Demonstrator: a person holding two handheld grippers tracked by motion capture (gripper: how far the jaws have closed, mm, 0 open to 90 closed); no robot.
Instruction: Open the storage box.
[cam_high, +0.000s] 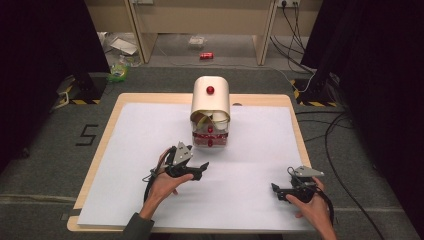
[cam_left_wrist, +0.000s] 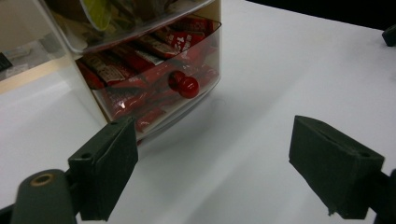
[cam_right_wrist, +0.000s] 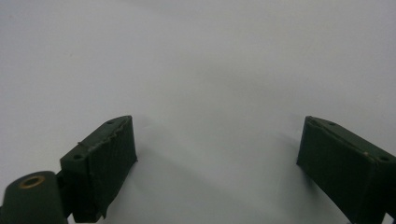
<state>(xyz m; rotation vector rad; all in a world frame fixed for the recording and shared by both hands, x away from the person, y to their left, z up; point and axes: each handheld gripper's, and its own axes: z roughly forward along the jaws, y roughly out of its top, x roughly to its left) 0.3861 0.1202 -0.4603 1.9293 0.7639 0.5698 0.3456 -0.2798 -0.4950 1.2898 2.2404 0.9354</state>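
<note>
A small drawer box (cam_high: 210, 102) with a cream curved cover and a red knob (cam_high: 210, 90) on top stands at the table's far middle. Its clear lower drawer (cam_left_wrist: 140, 65) holds several red wrapped bars and has a red knob (cam_left_wrist: 187, 86) on its front. The clear drawer above it (cam_left_wrist: 107, 18) holds yellowish packets. My left gripper (cam_high: 201, 170) is open, a short way in front of the box and to its left, and its jaws (cam_left_wrist: 212, 135) point at the lower drawer with nothing between them. My right gripper (cam_high: 276, 192) is open over bare white paper (cam_right_wrist: 217, 135) at the front right.
A white sheet (cam_high: 150, 150) covers most of the wooden table (cam_high: 100, 145). Beyond the far edge, the floor holds a red can (cam_high: 206, 55), scattered litter (cam_high: 120, 70) and cables (cam_high: 295, 30). Black curtains and stand bases flank the table.
</note>
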